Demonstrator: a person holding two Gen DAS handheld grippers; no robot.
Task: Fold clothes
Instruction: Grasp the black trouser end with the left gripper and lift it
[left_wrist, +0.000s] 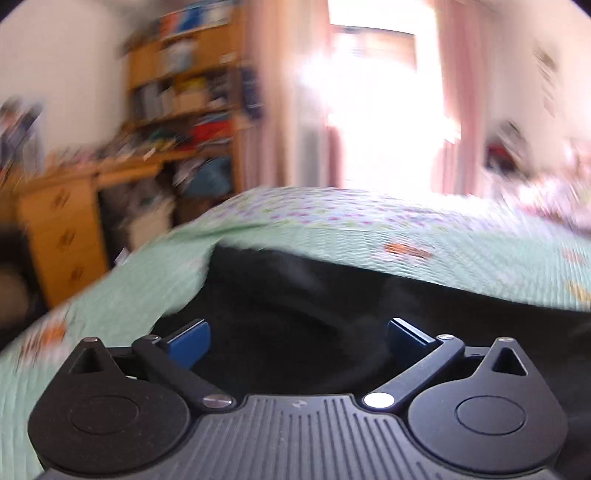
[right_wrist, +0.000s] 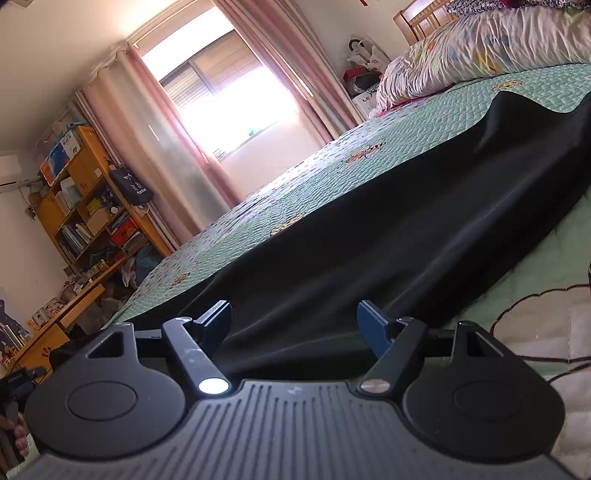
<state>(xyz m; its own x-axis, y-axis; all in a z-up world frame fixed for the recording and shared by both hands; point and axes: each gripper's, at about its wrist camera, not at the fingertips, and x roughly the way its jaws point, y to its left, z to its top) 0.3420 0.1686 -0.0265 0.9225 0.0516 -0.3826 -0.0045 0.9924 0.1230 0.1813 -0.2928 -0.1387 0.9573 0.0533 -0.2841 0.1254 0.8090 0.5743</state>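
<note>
A long black cloth garment (right_wrist: 369, 236) lay spread along the bed's mint-green quilted bedspread with small cartoon prints (right_wrist: 295, 192), running from near to far right. The right claw (right_wrist: 294, 323) stood with its jaws apart over the garment's near end, pressing on nothing. The left claw (left_wrist: 298, 339) likewise stood wide open above the dark fabric (left_wrist: 332, 314). Far left stood a cluttered wooden bookshelf (right_wrist: 85, 206) above a wooden desk (right_wrist: 55, 325). Pink curtains (right_wrist: 155, 147) framed a bright window (right_wrist: 229, 99). A crumpled pale quilt (right_wrist: 480, 48) lay far right.
</note>
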